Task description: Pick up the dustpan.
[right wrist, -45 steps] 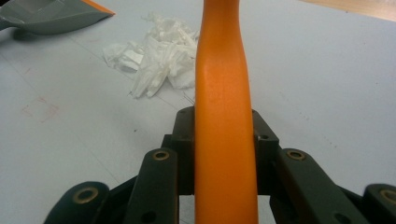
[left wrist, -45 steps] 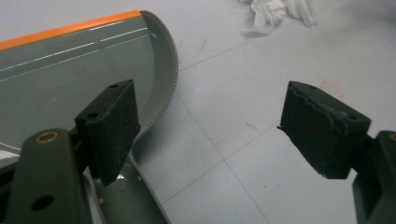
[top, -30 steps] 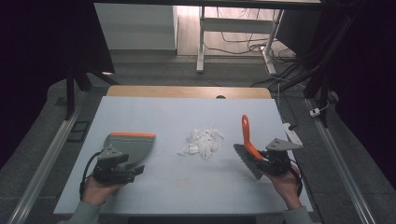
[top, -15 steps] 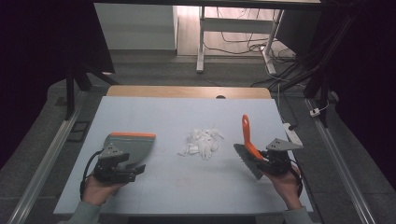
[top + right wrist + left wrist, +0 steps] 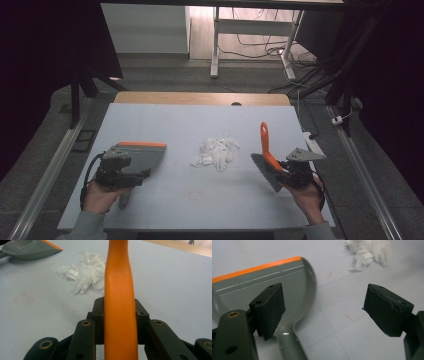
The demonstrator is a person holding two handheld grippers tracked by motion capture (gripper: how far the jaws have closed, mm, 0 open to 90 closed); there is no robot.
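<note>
- A pale blue table top point(image 5: 200, 125) fills the middle of a dim room, with a wooden strip along its far edge and cables on the floor beyond.
- The left gripper point(image 5: 322, 312) hangs over the near left part of the table. Its jaws are spread wide and have just been opening further, with nothing pinched between them.
- A grey dustpan point(image 5: 142, 155) with an orange front lip lies flat on the table under the left gripper.
- In the left gripper view, the pan's body sits behind and below the left-hand pad point(image 5: 270, 308). The grey dustpan handle point(image 5: 290, 346) runs down between the two pads, nearer the left-hand one. The right-hand pad stands over bare table, well apart from the pan. Whether the left-hand pad touches the pan cannot be told.
- The right gripper point(image 5: 120, 320) sits at the near right of the table, its jaws pressed against both sides of an orange brush handle point(image 5: 120, 290), which rises straight up between them.
- In the high view, the brush point(image 5: 267, 157) is held tilted, its grey bristles pointing down towards the table beside the right gripper.
- A small heap of crumpled white paper scraps point(image 5: 216, 151) lies on the table between the dustpan and the brush, apart from both.
</note>
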